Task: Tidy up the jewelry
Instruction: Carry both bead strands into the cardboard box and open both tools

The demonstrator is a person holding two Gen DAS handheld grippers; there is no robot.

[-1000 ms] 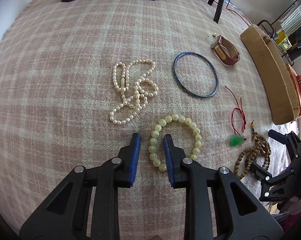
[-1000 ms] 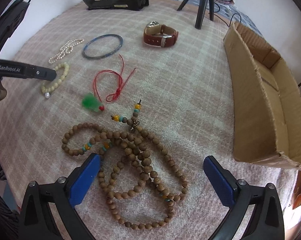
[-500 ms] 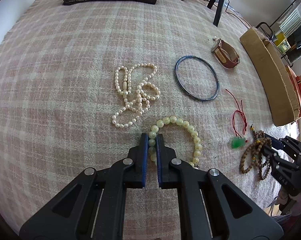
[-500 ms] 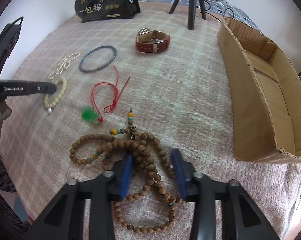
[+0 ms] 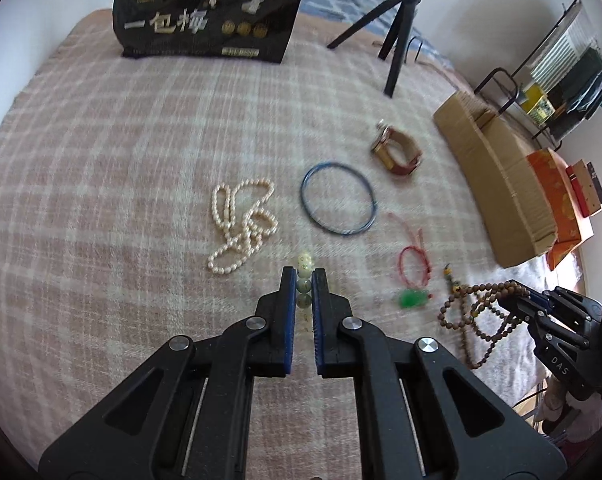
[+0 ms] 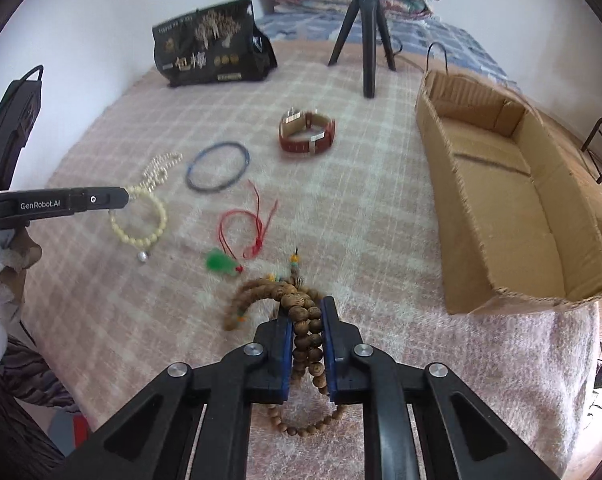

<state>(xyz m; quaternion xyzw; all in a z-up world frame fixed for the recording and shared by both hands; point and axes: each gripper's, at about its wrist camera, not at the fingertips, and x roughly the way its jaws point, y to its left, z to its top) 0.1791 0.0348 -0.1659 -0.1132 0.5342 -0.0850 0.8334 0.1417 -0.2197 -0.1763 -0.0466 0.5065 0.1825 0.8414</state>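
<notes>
On the left, the left gripper [image 5: 304, 280] pinches one side of the pale cream round-bead bracelet [image 6: 139, 222], which dangles limp just above the pink plaid blanket [image 5: 101, 160]; it looks light and floppy, so a bite across the beads should do. On the right, the right gripper [image 6: 305, 320] clamps a bunch of the long brown wooden-bead strand [image 6: 301, 308], looser loops trailing below, likely to snag.

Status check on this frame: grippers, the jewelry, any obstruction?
Left gripper shut on cream bead bracelet, lifted. Right gripper shut on wooden bead strand. Cardboard box open, nothing seen in the way.
</notes>
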